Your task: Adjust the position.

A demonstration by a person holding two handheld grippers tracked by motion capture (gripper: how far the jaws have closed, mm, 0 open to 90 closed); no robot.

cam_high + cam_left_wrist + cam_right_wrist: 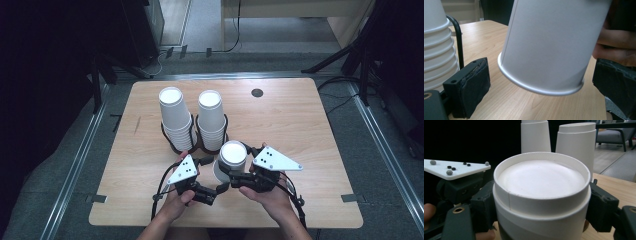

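Two stacks of upturned paper cups (192, 119) standing side by side in black holders, mid-table (300, 130). Nearer the front edge, right gripper (239, 177) clamped on an upturned, tilted cup (231, 157); left gripper (212, 175) beside it, jaws around its lower rim.

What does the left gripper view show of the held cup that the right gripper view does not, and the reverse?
Left gripper view: the cup's rolled rim, tilted above the table, with the left gripper open around it. Right gripper view: its recessed base facing up, with the right gripper clamped on its sides. Both: the same upturned cup and stacked cups beyond it.
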